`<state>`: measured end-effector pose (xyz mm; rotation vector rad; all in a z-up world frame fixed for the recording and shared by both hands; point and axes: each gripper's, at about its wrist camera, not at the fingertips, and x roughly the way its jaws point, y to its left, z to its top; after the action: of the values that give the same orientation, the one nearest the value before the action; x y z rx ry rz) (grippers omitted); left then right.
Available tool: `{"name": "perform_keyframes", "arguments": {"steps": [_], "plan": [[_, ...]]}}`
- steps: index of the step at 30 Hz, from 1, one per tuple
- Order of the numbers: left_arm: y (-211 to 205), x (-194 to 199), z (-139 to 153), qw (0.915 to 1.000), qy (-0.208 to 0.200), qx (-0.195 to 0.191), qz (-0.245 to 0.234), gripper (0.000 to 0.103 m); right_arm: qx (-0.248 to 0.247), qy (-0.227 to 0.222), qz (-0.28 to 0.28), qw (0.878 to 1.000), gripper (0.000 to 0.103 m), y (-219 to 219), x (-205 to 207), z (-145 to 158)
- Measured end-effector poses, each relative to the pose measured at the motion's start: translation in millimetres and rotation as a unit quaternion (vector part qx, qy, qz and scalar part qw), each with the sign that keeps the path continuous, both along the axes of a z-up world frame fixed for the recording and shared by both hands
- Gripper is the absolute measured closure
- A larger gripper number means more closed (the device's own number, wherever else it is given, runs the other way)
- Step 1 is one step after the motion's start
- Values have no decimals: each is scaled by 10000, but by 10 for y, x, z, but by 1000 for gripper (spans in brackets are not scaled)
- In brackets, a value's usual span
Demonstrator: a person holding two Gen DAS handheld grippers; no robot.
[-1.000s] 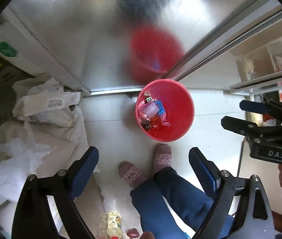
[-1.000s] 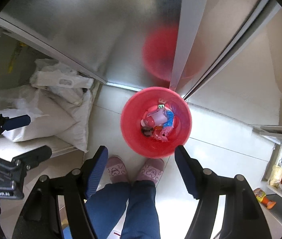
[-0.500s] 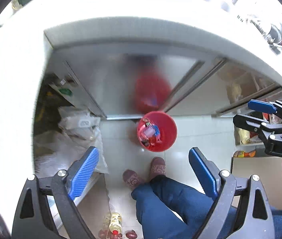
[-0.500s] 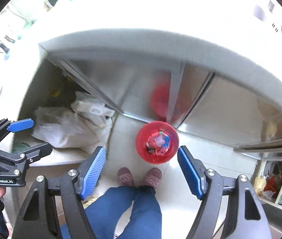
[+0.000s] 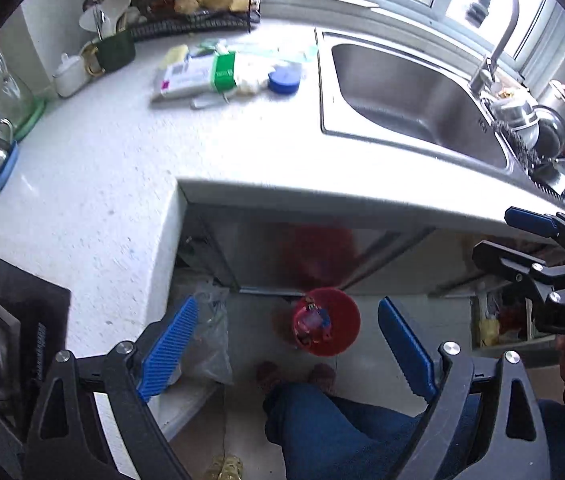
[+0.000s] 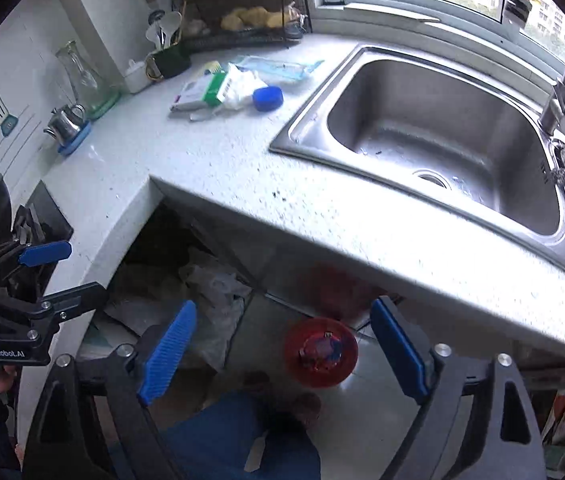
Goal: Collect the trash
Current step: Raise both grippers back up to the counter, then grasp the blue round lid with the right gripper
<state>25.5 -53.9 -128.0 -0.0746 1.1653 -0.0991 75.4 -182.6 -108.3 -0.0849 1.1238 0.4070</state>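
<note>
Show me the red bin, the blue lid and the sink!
red bin (image 5: 346,312), left wrist view, inner wall.
blue lid (image 6: 268,98), right wrist view, top.
sink (image 6: 442,120), right wrist view, bare basin floor.

Bare counter (image 6: 218,168) front, wrappers (image 6: 218,88) behind, sink (image 6: 442,128) right

White speckled countertop and pale tiled floor, as seen from above the tools.

Ahead of the tools, the countertop (image 6: 210,168) is seen carrying a steel sink (image 6: 434,128), a blue lid (image 6: 267,98), a green-and-white packet (image 6: 206,90), a crumpled white bag (image 6: 240,86), a small kettle on a blue mat (image 6: 67,124) and a glass carafe (image 6: 82,76). Far below, on the floor (image 6: 362,412), a red bin (image 6: 321,352) holding trash is set before the cabinet, with plastic bags (image 6: 210,304) to its left.
</note>
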Motion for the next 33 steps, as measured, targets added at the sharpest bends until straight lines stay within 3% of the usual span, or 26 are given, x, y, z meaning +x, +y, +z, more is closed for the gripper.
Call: {"name": "perform_keyframes", "arguments": {"steps": [2, 7, 17, 23, 33], "plan": [[20, 70, 91, 10000, -68, 56, 24, 12, 74, -87, 58, 9999, 3, 30, 64, 73], [109, 321, 254, 9997, -167, 159, 34, 12, 224, -98, 224, 9994, 1, 157, 251, 210], [442, 1193, 230, 9999, -135, -39, 50, 12, 74, 24, 242, 9997, 1, 321, 970, 283], [741, 1698, 192, 9998, -62, -150, 81, 12, 93, 214, 309, 9992, 1, 556, 1533, 208], [1198, 2275, -32, 9997, 74, -239, -74, 12, -328, 399, 584, 9970, 1, 971, 2070, -172]]}}
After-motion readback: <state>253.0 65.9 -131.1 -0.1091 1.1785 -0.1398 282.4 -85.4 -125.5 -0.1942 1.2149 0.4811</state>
